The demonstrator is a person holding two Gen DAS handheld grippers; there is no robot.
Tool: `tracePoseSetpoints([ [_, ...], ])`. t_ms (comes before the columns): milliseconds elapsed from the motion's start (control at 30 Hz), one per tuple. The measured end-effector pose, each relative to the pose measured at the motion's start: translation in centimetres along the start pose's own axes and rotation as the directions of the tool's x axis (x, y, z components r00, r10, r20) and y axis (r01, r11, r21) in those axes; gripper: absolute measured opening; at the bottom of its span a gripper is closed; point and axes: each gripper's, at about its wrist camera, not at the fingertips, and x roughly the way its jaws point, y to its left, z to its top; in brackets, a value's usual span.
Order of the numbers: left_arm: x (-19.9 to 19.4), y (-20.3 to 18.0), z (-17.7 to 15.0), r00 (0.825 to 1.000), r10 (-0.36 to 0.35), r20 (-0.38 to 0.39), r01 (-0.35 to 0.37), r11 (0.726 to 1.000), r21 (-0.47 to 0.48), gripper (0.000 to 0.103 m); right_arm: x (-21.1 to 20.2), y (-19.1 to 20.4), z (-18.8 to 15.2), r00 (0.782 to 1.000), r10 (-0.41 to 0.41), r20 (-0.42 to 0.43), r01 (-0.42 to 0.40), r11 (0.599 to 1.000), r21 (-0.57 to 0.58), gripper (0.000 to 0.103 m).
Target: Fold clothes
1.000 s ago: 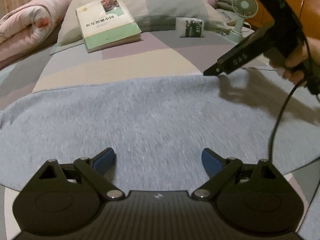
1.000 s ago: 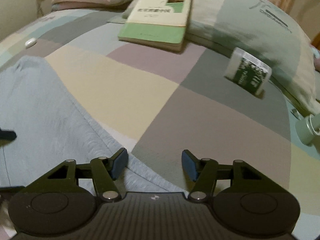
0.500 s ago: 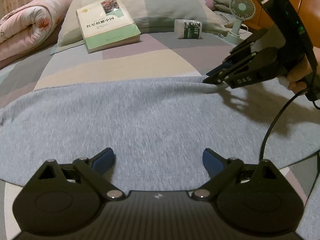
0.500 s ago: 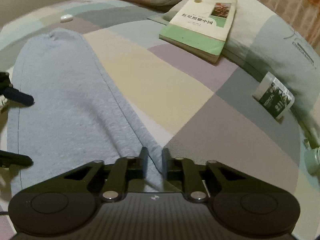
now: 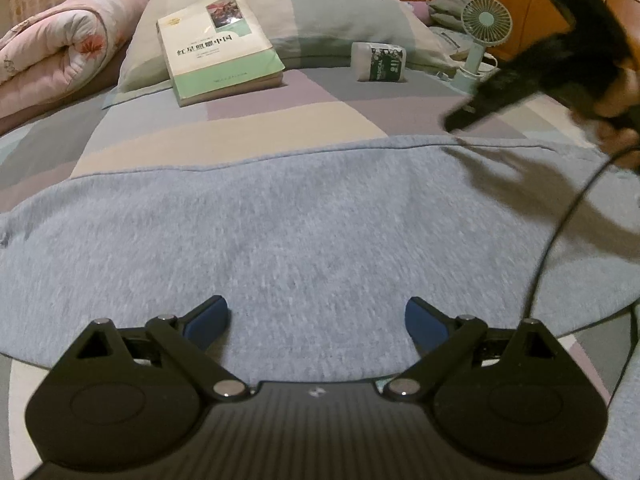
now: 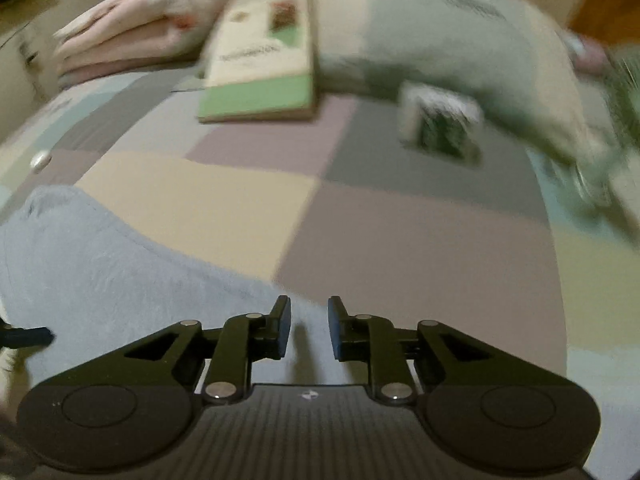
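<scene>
Fingers of the right gripper (image 6: 308,328) are opening, nothing between them, just above the blue garment's (image 5: 304,220) edge. Left gripper (image 5: 316,320) fingers stand wide apart over it. Folding seems barely begun; next, a firm regrasp of that edge.

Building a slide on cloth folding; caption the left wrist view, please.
Left tongs open over the blue garment spread on the bed; right tongs, jaws opening, at its far edge.

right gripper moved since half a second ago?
Yes. In the left wrist view the right gripper now sits higher above the blue garment's edge, nearer the fan, jaws opening.
</scene>
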Motion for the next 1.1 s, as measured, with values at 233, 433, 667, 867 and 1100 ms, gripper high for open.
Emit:
tracePoseSetpoints([
  [233, 0.3, 0.1, 0.0, 1.000, -0.001, 0.000, 0.001, 1.000, -0.001, 0.097, 2.1, -1.8, -1.4, 0.996, -0.085, 0.030, 0.082, 0.994, 0.075, 0.030],
  [433, -0.4, 0.6, 1.8, 1.000, -0.016, 0.000, 0.016, 0.997, -0.077, 0.097, -2.1, -0.8, -3.4, 1.000, -0.008, 0.003, 0.008, 1.000, 0.024, 0.073],
  [667, 0.9, 3.1, 6.9, 0.993, -0.112, 0.028, 0.115, 0.984, -0.138, 0.097, -7.1, -2.2, -9.0, 0.999, 0.036, -0.019, -0.037, 0.997, -0.062, 0.095],
  [867, 6.7, 6.5, 7.6, 0.987, -0.148, -0.070, 0.126, 0.960, -0.252, 0.095, -8.7, -4.1, -11.3, 1.000, 0.026, -0.012, -0.027, 0.999, -0.046, 0.095],
  [1100, 7.4, 11.2, 8.2, 0.997, 0.069, -0.040, -0.077, 0.962, -0.261, 0.096, -10.7, -7.0, -12.6, 1.000, -0.030, 0.001, 0.030, 1.000, -0.003, 0.095],
])
